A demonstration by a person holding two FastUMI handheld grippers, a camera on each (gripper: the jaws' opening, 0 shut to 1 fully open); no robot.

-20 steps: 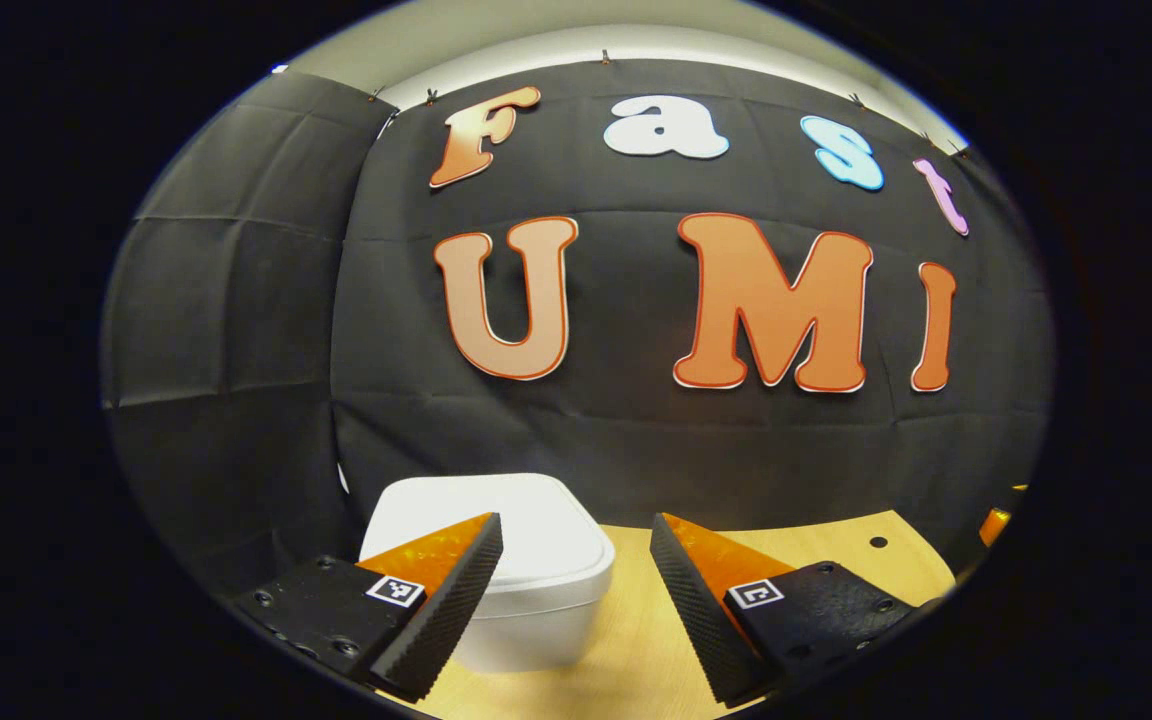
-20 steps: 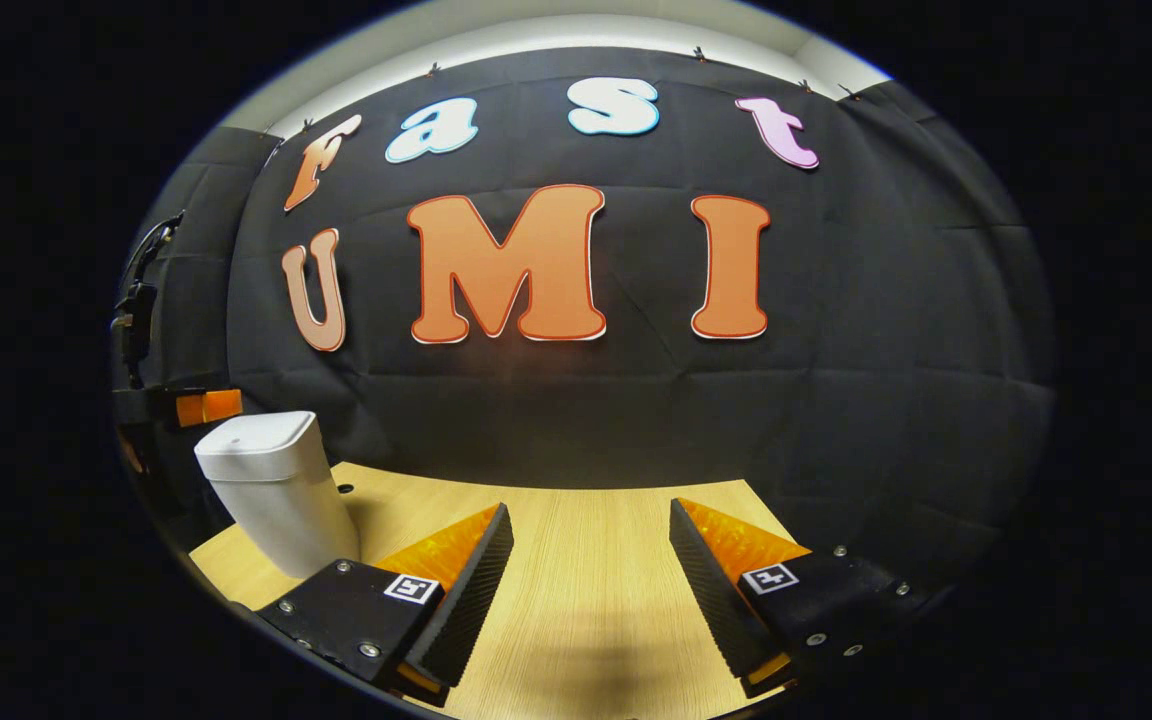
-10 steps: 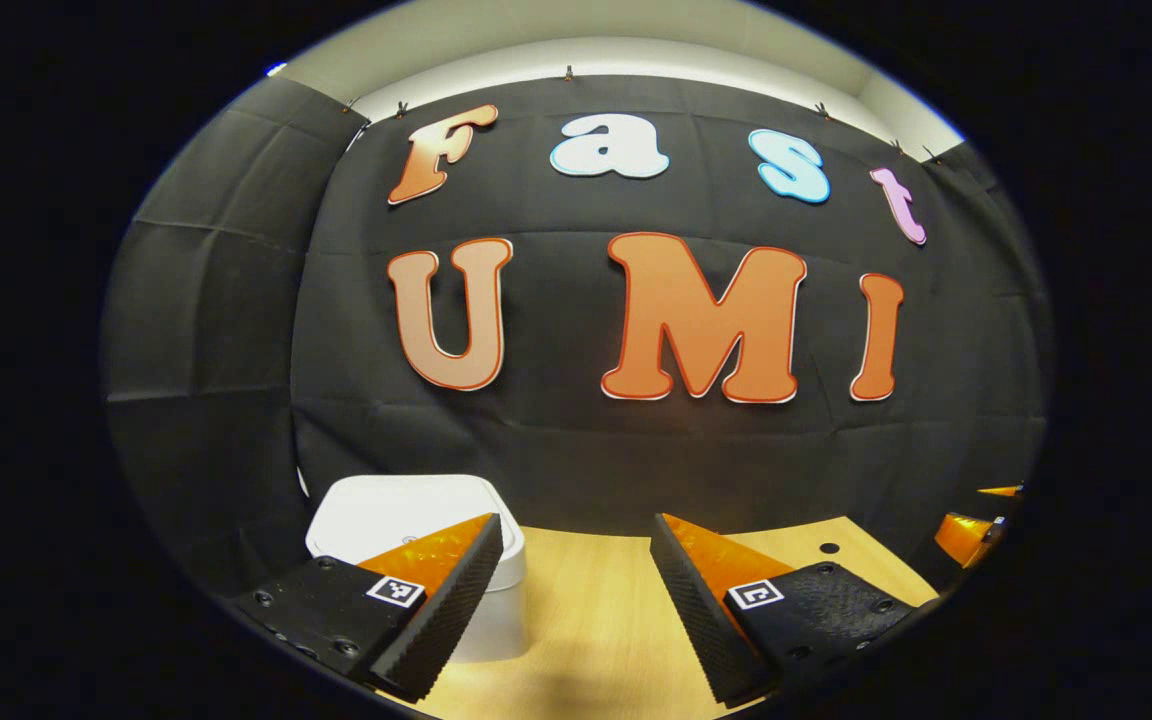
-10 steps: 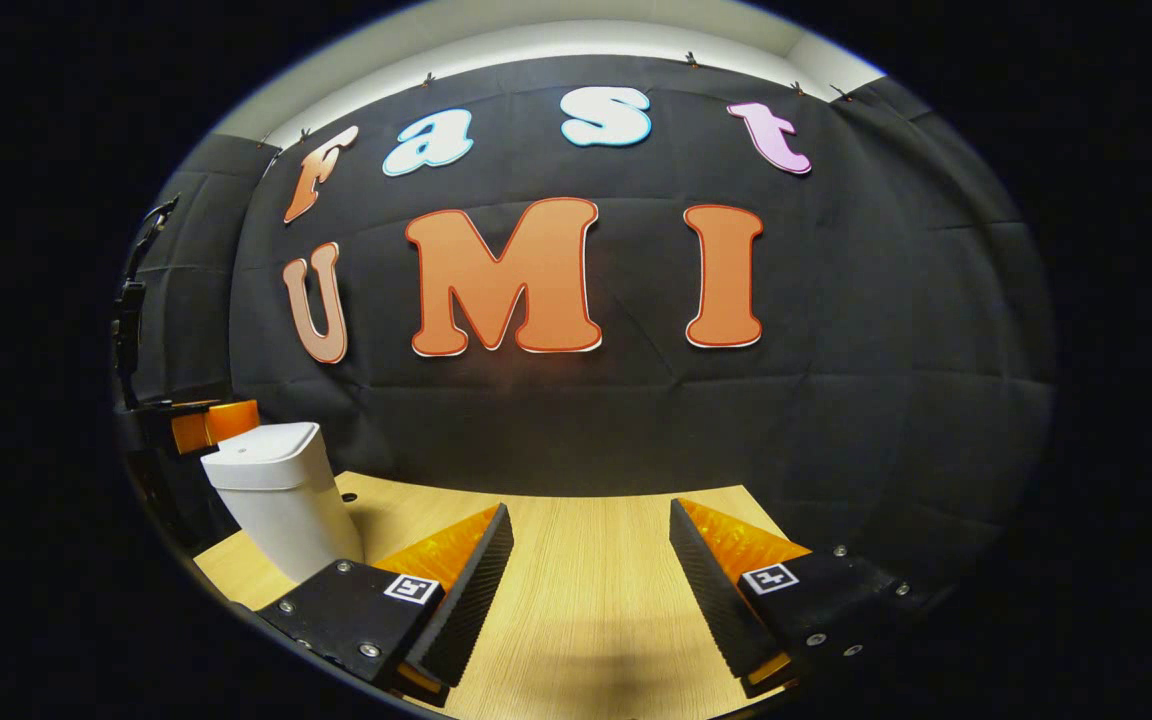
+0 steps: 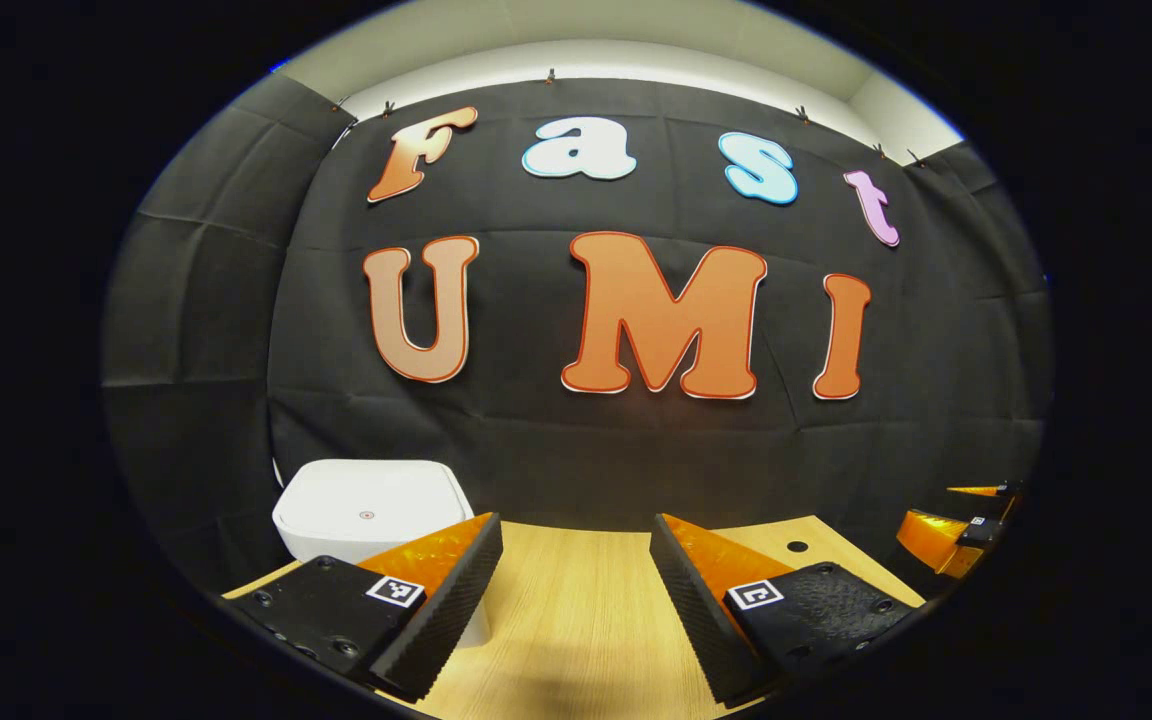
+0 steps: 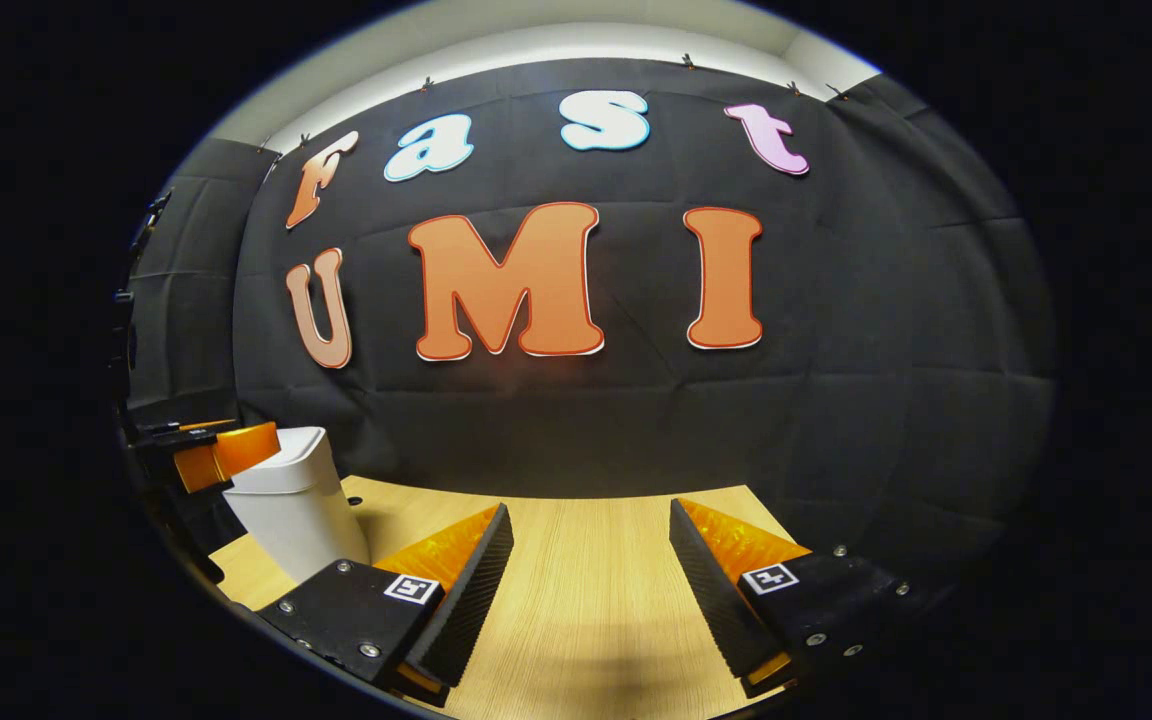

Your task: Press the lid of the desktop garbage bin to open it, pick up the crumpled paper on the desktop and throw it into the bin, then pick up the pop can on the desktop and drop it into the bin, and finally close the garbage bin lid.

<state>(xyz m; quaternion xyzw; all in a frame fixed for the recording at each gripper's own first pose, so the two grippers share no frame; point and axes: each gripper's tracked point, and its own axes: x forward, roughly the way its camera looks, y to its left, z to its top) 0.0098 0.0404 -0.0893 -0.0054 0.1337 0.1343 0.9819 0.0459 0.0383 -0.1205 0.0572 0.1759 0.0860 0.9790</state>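
Garbage bin [image 5: 366, 515] is seen at far left on the desktop [image 5: 576, 610], lid shut — nearest the left gripper [image 5: 576, 590], fingers spread, empty. Right gripper [image 6: 586, 585] is likewise spread, farther off.

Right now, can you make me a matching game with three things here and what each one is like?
Things:
1. small white plastic garbage bin
2. left gripper
3. light wooden desktop

States:
A. jaws apart, holding nothing
B. bare between the right gripper's jaws
C. lid down

Pairs: 1-C, 2-A, 3-B
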